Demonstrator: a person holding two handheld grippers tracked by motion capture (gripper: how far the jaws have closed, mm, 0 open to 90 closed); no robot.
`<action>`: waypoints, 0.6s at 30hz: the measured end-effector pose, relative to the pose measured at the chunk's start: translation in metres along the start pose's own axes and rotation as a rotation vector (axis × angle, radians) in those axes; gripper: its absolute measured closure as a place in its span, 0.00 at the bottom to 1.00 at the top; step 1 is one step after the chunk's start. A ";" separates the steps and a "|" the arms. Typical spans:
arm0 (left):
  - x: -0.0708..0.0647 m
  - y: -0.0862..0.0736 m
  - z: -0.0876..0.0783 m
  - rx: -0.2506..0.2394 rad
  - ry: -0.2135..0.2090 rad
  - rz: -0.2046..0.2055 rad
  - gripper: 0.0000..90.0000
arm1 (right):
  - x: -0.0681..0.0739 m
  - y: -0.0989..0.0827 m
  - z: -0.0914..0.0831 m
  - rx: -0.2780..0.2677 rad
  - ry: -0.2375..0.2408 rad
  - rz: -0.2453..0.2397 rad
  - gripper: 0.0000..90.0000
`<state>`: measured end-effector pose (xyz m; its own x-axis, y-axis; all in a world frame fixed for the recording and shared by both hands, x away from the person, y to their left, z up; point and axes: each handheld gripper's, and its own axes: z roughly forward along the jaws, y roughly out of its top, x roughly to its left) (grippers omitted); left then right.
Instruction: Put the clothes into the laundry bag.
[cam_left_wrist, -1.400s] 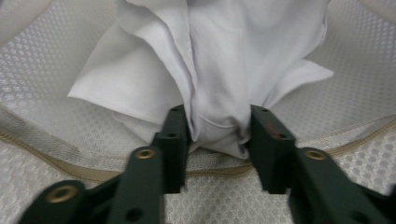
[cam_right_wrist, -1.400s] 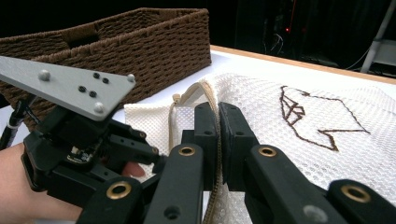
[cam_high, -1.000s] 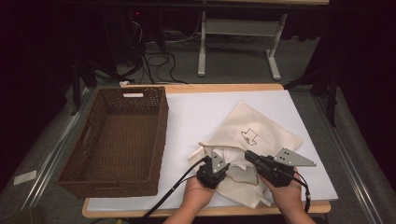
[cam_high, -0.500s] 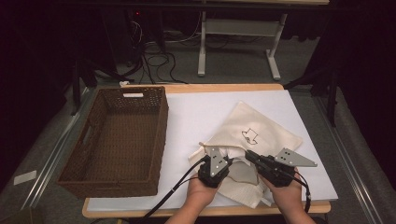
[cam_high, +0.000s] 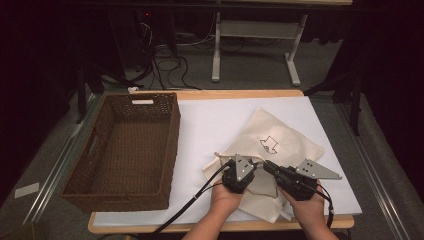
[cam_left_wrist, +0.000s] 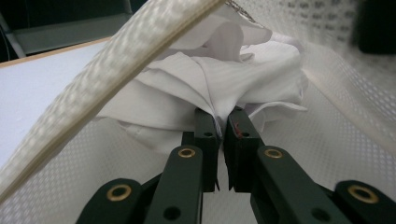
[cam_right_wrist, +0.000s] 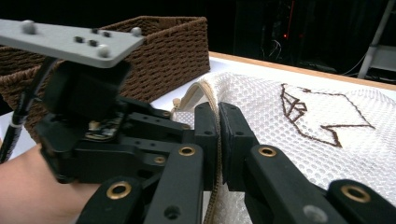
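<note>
white cloth sits pinched in the clenched left gripper, now a little deeper inside the mesh bag than a second ago. the right gripper stays clamped on the bag's zip edge, holding the mouth up at the table's near side. stuffing looks well under way; the basket waits beside.

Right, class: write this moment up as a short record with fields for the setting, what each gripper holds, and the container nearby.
setting: white table top, seen from the high view
bag: cream mesh bag with a brown stitched design, lying flat
left gripper: shut on white cloth inside the bag's mouth
right gripper: shut on the bag's zipper edge
container: brown wicker basket, left of the bag
</note>
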<state>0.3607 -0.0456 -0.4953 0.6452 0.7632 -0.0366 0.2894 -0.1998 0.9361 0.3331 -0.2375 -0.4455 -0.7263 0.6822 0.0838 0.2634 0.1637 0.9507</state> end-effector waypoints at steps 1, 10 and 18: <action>-0.001 0.001 0.003 -0.002 -0.003 0.001 0.94 | 0.000 0.000 0.000 -0.001 -0.003 -0.003 0.97; -0.009 0.005 0.018 -0.021 -0.037 -0.012 0.93 | -0.001 0.000 -0.002 -0.003 -0.003 0.002 0.97; -0.006 0.002 0.013 -0.025 -0.055 -0.021 0.91 | -0.001 0.000 -0.001 0.000 0.000 -0.001 0.97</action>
<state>0.3665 -0.0589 -0.4982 0.6769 0.7323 -0.0750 0.2864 -0.1680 0.9433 0.3330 -0.2389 -0.4457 -0.7267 0.6819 0.0833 0.2627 0.1639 0.9508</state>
